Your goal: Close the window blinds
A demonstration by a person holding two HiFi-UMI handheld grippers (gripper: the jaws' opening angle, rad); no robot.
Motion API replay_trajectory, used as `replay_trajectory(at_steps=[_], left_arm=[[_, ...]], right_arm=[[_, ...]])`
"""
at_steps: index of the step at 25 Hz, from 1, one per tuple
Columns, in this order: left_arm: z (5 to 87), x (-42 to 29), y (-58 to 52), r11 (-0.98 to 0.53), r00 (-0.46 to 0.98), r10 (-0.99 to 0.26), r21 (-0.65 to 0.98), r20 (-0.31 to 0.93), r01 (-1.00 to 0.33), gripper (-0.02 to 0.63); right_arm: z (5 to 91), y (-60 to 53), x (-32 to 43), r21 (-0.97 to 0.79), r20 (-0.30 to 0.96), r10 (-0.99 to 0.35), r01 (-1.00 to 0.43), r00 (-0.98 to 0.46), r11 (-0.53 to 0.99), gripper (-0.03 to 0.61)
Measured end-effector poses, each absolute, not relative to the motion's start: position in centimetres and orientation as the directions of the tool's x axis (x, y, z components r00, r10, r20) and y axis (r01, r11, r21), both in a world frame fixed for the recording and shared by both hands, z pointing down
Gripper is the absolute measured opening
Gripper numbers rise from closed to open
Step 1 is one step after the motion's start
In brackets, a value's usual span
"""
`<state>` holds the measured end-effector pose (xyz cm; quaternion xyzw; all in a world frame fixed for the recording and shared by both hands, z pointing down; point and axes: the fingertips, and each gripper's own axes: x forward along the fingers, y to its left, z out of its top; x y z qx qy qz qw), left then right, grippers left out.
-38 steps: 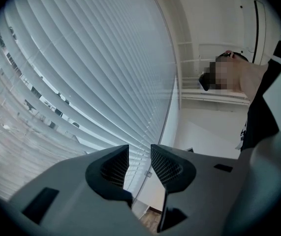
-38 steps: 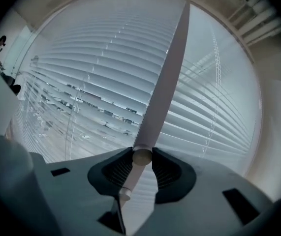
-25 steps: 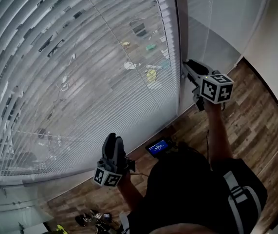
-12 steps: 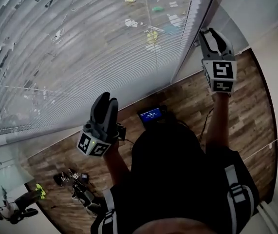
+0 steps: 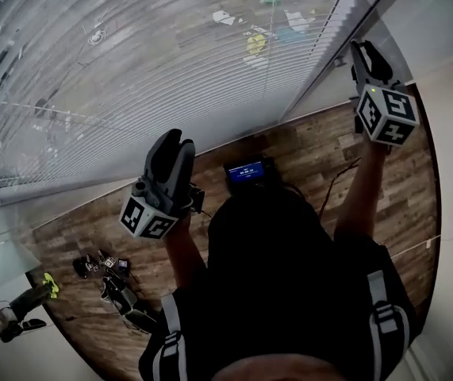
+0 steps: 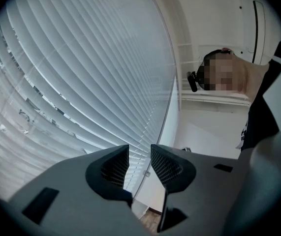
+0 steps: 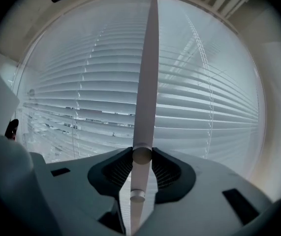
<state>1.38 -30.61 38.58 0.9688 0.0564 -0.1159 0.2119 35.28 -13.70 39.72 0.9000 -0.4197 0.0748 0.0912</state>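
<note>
Across the last second the right gripper climbs from the middle right of the head view to its upper right corner, and its marker cube shows a different face each time. The left gripper rises from the lower centre towards the middle left. The camera also tips further down, so more of the wooden floor and the person's dark top fill the lower half.

The right gripper is clenched on the white wand of the blinds, the rod pinched between both pads at the lower centre of its own view. The left gripper is released, its jaws a little apart with only the slats and a wall corner behind them.

The turning cube suggests that the wand is being twisted to tilt the slats. The street below is visible through them across the upper half of the head view, so the blinds are probably not yet fully closed.

The wand cannot be picked out in the head view, and its top runs out of the right gripper view. The exact slat angle is hard to judge through the wide lenses. Small things on the floor at lower left are too small to identify, and a little lit screen cannot be read.
</note>
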Motion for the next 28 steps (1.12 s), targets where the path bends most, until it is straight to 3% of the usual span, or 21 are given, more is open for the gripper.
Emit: replay_trajectory(at_steps=[5, 11, 17, 28], left_arm=[[38.4, 1.2, -30.7, -0.902, 0.966, 0.055, 0.403, -0.251, 0.156, 0.138], [36.9, 1.1, -31.2, -0.903, 0.964, 0.055, 0.399, -0.259, 0.159, 0.138], [39.1, 1.1, -30.6, -0.899, 0.969, 0.052, 0.411, -0.24, 0.15, 0.138], [39.4, 2.5, -30.6, -0.896, 0.971, 0.066, 0.414, -0.229, 0.159, 0.138]], right_arm=[[39.5, -13.7, 35.7, -0.027, 0.208, -0.772, -0.786, 0.6, -0.618, 0.129], [38.0, -14.5, 35.6, 0.206, 0.212, -0.732, -0.762, 0.647, -0.614, 0.138], [40.6, -14.4, 36.0, 0.237, 0.236, -0.724, -0.761, 0.648, -0.604, 0.133], [41.1, -14.4, 36.7, -0.013, 0.284, -0.766, -0.796, 0.577, -0.605, 0.13]])
